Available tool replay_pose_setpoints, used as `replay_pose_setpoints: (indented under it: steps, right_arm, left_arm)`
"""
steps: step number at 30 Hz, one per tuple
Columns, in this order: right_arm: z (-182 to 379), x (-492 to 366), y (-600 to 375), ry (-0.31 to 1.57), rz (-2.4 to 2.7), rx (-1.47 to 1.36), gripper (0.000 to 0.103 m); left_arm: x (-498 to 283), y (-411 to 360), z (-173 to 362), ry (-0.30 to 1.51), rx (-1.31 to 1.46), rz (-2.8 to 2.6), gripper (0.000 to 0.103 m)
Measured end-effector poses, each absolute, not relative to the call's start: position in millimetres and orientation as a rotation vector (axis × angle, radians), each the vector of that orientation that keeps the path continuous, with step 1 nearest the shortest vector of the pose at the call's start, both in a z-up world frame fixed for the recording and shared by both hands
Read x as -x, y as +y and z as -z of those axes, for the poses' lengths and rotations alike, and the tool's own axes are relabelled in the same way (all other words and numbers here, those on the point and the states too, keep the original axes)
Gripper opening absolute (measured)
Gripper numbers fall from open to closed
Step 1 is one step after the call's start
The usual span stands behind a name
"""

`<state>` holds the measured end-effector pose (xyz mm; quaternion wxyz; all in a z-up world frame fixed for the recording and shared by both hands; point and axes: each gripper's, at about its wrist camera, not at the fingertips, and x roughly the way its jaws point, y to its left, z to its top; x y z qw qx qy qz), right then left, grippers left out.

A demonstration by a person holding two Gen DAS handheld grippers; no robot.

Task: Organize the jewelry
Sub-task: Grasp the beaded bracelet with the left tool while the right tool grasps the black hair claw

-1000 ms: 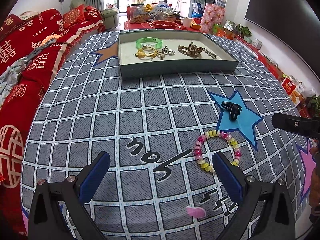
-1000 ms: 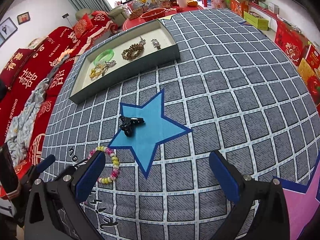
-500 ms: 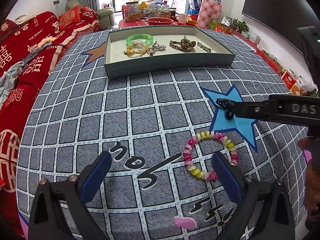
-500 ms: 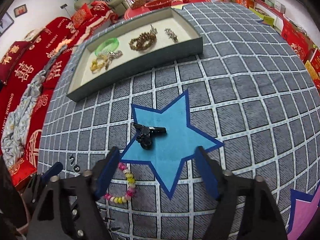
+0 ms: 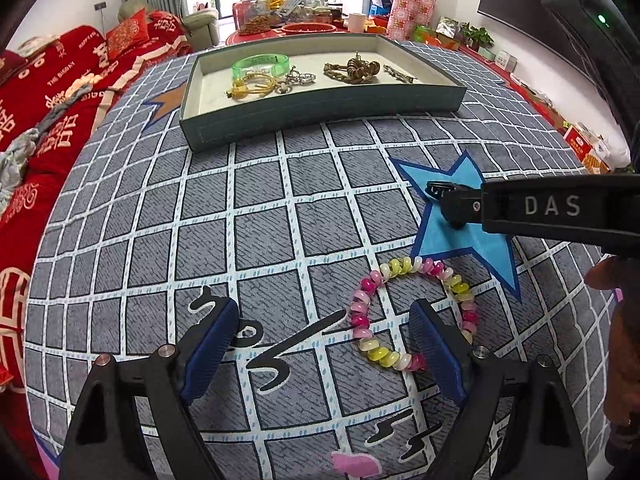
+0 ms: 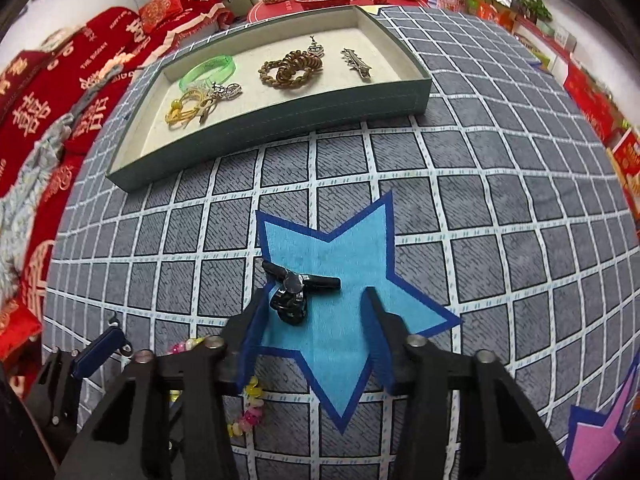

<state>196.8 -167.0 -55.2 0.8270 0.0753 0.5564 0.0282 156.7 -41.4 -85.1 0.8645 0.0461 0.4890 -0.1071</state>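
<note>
A black hair clip [image 6: 294,292] lies on a blue star of the checked cloth. My right gripper [image 6: 314,312] is open, its fingers low on either side of the clip, the left finger close to it. The clip is mostly hidden behind that gripper in the left wrist view [image 5: 438,190]. A pink and yellow bead bracelet [image 5: 412,312] lies on the cloth. My left gripper [image 5: 324,344] is open and empty, its right finger over the bracelet's near edge. The green tray [image 5: 320,110] [image 6: 280,116] holds a green bangle [image 5: 260,64], gold cords, a brown bead string and a silver clip.
A red sofa [image 5: 48,92] runs along the left of the table. A cluttered red table [image 5: 304,26] stands behind the tray. Boxes [image 6: 592,92] line the floor on the right. A pink patch [image 5: 354,464] marks the cloth's near edge.
My right gripper has moved forward and down over the blue star and narrowed around the black clip. My left gripper has moved closer to the bracelet.
</note>
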Motion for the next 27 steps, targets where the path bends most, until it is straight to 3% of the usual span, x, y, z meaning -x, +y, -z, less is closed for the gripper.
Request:
replay_pose_setpoints:
  steps: [4, 9, 15, 17, 18, 27]
  right_arm:
    - [55.5, -196.0, -168.1, 1.178, -0.050, -0.141, 0.020]
    - [55.4, -191.8, -174.6, 1.166, -0.064, -0.175, 0.019]
    - [54.0, -182.4, -184.2, 1.153, -0.079, -0.227, 0.019]
    - [52.4, -179.1, -187.4, 1.146, -0.081, -0.238, 0.019]
    - [51.9, -178.5, -189.3, 1.143, -0.082, -0.243, 0.019]
    - [44.2, -167.4, -201.8, 1.120, -0.098, -0.290, 0.019]
  left_arm:
    - [-156.3, -43.8, 85.1, 1.022, -0.118, 0.225, 0.095]
    - [-156.4, -45.0, 84.6, 1.020, -0.119, 0.229, 0.093]
    - [-151.2, -57.5, 78.7, 0.999, -0.156, 0.307, 0.054]
    - [-149.1, -60.5, 77.6, 0.991, -0.166, 0.327, 0.026]
    - [-148.0, -62.0, 77.4, 0.987, -0.174, 0.336, 0.023]
    - [-146.3, -44.7, 70.2, 0.984, -0.072, 0.369, 0.023]
